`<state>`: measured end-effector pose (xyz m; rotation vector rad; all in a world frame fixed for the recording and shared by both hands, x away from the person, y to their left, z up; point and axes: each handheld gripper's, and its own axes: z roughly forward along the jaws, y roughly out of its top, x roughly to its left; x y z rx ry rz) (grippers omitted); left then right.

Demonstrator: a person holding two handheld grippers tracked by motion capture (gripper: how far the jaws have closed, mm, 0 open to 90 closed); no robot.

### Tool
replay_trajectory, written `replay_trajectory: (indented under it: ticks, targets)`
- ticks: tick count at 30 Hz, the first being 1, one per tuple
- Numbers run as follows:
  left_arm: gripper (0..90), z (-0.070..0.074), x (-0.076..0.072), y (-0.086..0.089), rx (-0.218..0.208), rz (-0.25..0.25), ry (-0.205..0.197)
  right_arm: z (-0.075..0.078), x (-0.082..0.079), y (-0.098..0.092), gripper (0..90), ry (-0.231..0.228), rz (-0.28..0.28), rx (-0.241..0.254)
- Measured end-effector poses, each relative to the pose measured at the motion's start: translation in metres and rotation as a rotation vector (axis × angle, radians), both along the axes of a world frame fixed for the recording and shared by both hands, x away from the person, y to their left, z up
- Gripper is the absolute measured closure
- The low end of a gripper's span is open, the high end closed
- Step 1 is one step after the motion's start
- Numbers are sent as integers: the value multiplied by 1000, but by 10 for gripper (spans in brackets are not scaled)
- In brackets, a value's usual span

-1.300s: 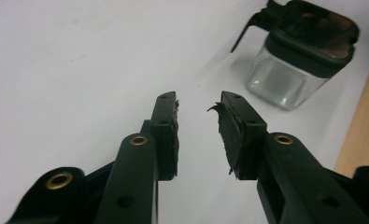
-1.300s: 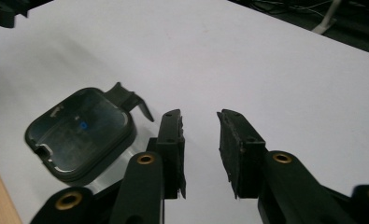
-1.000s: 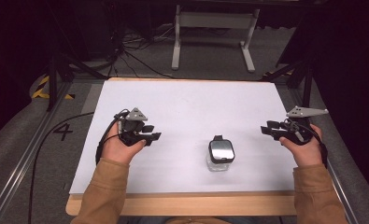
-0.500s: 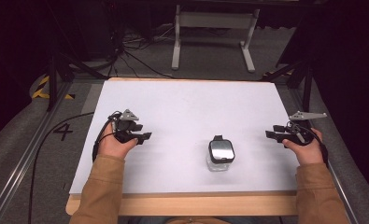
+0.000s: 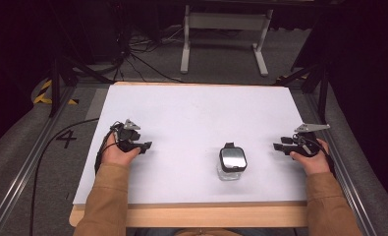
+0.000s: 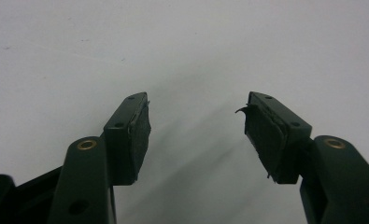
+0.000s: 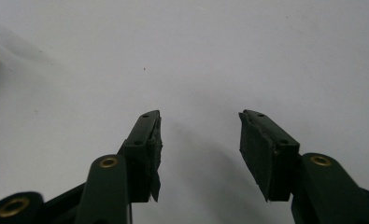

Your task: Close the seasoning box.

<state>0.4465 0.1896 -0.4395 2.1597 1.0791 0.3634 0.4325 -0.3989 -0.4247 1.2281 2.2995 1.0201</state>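
The right gripper point(image 5: 279, 146), jaws just opened wide and empty, sits lower right; the jar point(image 5: 232, 162) stands lower centre, nearer it than the equally spread, just-opened left gripper point(image 5: 146, 146) at left

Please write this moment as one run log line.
left tongs: open, empty | right tongs: open, empty | jar: upright on table, untouched

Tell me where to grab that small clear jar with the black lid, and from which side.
Grip the jar across its black lid, probably from the right with the right gripper, which is open and nearer. The jar stands upright, its sides free, so level jaws can straddle it.
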Motion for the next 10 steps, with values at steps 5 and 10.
replay_trajectory:
  ticks: [5, 10]
  targets:
    - [392, -2, 0, -3, -47, 0, 18, -5, 1, 2, 483, 3, 11, -16]
    - [379, 3, 0, -8, -65, -10, 13, -3, -1, 5, 467, -5, 17, -9]
